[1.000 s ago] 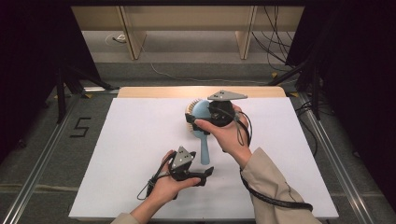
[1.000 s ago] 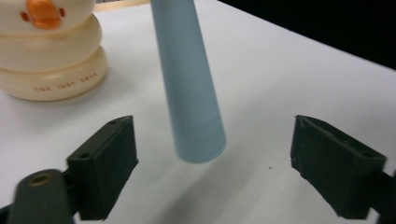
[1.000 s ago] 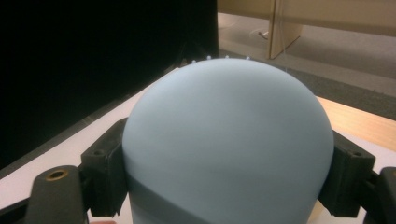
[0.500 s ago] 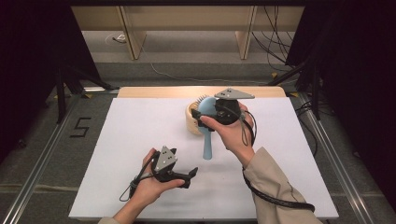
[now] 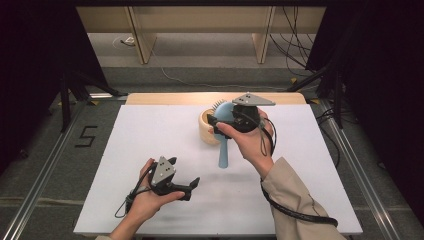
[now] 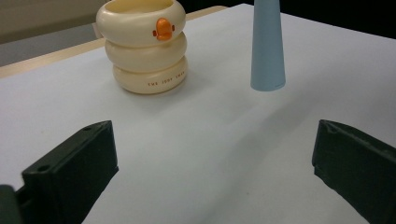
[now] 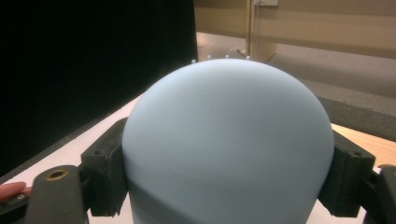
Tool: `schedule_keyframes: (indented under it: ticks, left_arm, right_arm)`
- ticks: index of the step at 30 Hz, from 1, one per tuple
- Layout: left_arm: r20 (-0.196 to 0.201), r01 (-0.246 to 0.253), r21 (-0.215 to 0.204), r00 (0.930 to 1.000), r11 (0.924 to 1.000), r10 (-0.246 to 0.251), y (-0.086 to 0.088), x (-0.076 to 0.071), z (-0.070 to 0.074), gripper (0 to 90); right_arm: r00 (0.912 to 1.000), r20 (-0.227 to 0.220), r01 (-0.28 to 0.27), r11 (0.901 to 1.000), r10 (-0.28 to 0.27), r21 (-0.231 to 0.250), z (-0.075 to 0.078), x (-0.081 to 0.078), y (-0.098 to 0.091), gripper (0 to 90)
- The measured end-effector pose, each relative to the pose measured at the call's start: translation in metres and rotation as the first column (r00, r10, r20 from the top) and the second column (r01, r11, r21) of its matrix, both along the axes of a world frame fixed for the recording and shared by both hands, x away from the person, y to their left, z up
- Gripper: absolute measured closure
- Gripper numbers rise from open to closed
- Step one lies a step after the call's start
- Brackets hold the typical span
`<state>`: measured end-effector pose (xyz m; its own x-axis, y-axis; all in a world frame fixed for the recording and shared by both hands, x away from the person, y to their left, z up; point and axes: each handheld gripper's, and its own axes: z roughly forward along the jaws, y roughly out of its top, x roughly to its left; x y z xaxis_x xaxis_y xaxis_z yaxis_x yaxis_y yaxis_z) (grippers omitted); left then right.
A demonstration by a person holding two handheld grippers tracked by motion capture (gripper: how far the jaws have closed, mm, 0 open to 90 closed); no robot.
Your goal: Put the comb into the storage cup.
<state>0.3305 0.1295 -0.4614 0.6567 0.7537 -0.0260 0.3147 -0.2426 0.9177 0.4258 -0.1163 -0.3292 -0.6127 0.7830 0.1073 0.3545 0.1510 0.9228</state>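
Right now the right gripper (image 5: 223,121) has its fingers clamped on either side of the rounded head of a pale blue hairbrush (image 5: 223,150); in the right gripper view the smooth blue back of the head (image 7: 229,144) sits between the two black fingers (image 7: 105,172), with tiny white bristle tips just showing over its top. From the high view the brush hangs handle-down, its handle end close to the tabletop (image 5: 150,135), whether touching I cannot tell, and its head just beside the cream duck-faced holder (image 5: 206,131) that stands near the far edge. The left gripper (image 5: 192,184) rests low at the near left, well apart from both things, its fingers spread wide with nothing between them; its jaws have just been opening. In the left gripper view the holder (image 6: 144,44) and the brush handle (image 6: 267,46) stand ahead of it.

The step in hand looks like setting the brush into the holder. To do it well, I would lift the brush until the handle tip clears the rim, bring it over the middle of the opening, and lower it straight so the handle does not catch the rim and tip the light holder. The grip sits on a curved, smooth head, so slow moves and steady pressure matter. The free left gripper could steady the holder's side if it slides.
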Motion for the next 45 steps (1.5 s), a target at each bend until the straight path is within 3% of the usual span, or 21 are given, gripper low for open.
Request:
schedule_keyframes:
  ticks: [19, 45]
  left_arm:
    - [0.009, -0.060, 0.012, 0.9982, 0.9982, 0.059, 0.028, -0.003, -0.002, 0.0]
    - [-0.004, -0.078, 0.012, 0.9969, 0.9969, 0.078, 0.032, -0.001, -0.006, 0.0]
  right_arm:
    - [0.9989, 0.029, 0.035, 0.9993, -0.035, 0.014, 0.003, 0.004, -0.008, 20.4]
    - [0.9920, 0.095, 0.078, 0.9954, -0.083, 0.056, 0.006, 0.010, -0.013, 20.3]
